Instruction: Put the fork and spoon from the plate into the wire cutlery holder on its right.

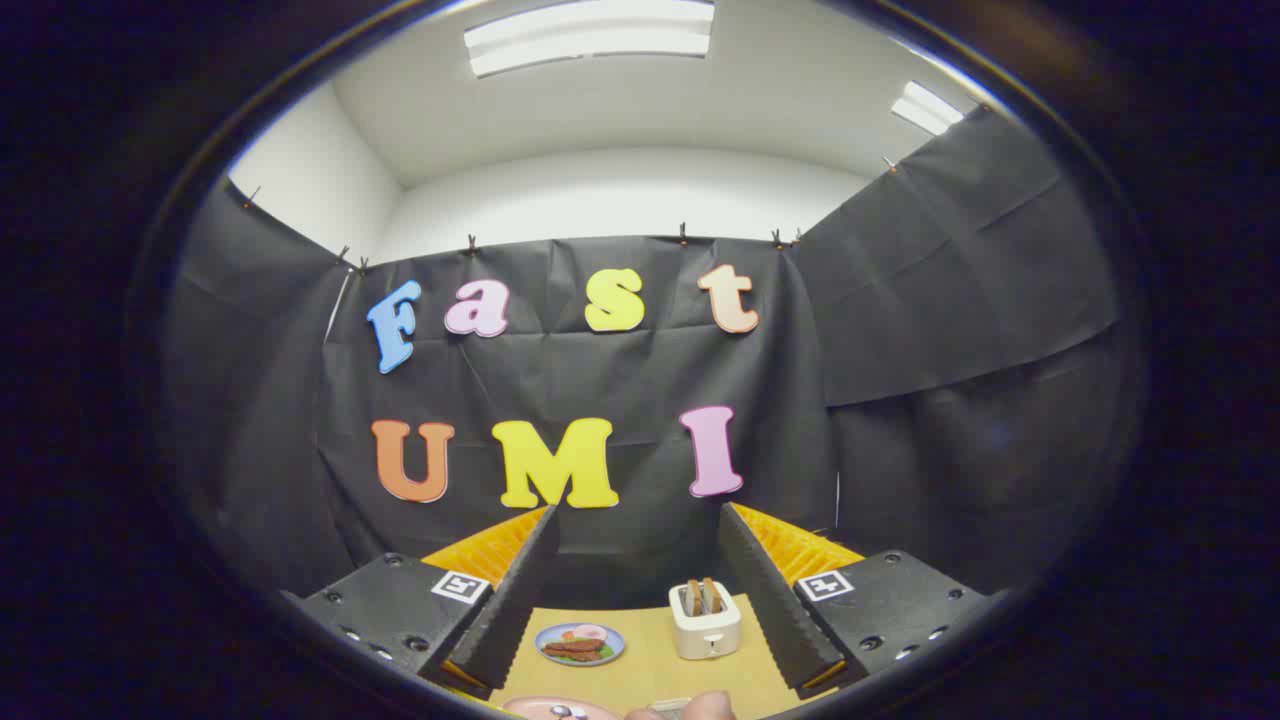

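Nearest, a pink plate (pixel 560 709) bearing cutlery is seen partly cut off, beside a hand (pixel 690 706). The gripper (pixel 637 560) is held spread wide, nothing between its fingers. Beyond, a blue food plate (pixel 580 644) and toaster (pixel 705 620) are set on the table (pixel 650 670).
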Demonstrator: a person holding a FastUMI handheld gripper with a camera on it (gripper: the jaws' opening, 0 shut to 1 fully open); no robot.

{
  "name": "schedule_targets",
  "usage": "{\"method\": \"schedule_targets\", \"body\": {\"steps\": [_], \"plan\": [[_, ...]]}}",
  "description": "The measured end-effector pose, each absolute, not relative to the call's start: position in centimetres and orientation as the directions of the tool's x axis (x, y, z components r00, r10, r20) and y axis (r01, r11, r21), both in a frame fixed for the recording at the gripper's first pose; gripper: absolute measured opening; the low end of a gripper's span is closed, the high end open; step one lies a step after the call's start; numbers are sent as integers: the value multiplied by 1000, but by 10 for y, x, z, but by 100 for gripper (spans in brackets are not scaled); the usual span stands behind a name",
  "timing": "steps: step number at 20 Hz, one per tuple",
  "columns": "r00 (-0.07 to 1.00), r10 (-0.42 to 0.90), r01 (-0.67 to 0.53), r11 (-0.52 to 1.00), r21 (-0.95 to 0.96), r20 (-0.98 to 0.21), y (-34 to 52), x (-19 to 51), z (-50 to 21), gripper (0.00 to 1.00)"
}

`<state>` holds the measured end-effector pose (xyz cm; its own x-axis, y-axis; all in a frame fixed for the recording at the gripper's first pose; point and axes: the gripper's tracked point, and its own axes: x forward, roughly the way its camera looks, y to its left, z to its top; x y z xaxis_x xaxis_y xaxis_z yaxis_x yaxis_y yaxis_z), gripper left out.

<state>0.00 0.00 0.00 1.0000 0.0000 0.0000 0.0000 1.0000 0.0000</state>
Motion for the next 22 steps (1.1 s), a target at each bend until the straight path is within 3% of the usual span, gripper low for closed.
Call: {"method": "schedule_targets", "body": {"steps": [16,22], "plan": [[994,0,-7,998,-65,-108,-5,-4,-38,96],[955,28,-33,999,-11,-296,-11,-13,-98,96]]}}
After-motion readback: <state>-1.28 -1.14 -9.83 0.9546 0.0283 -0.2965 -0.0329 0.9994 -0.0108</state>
